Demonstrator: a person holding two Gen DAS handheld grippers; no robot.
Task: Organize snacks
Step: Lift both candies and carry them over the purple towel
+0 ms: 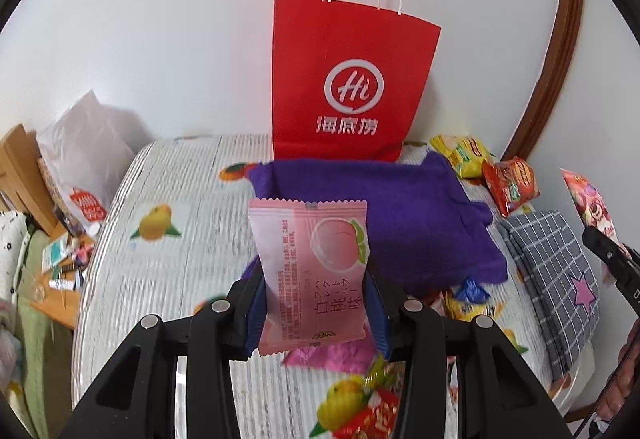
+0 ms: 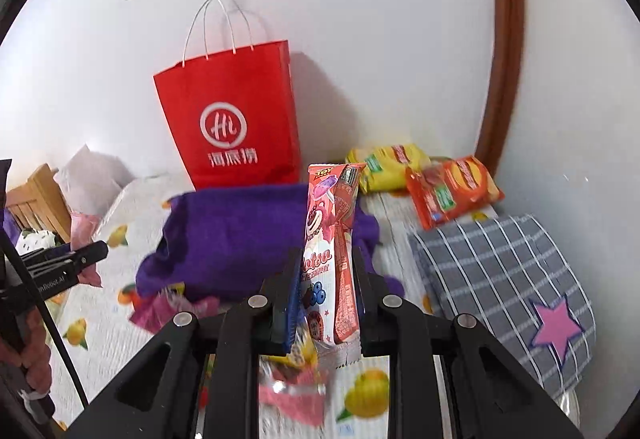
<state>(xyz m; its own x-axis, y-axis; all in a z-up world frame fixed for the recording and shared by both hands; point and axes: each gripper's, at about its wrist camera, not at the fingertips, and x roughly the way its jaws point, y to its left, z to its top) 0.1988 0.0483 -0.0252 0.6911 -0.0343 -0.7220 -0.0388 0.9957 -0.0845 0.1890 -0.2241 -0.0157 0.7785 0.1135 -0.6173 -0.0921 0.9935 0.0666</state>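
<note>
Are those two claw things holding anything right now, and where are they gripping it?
Yes. The left gripper pinches a pink peach snack packet by its lower side edges. The right gripper clamps a tall Lotso snack packet around its lower half.

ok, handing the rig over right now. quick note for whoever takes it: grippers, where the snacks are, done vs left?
Left gripper: shut on pink peach packet, held upright above the table.
Right gripper: shut on red Lotso packet, also upright.
Purple fabric bin in front of red paper bag; its inside is not visible.
Yellow packet and orange packet by the wall; small loose candies near the bin.
Left: place both held packets, then the rest.
</note>
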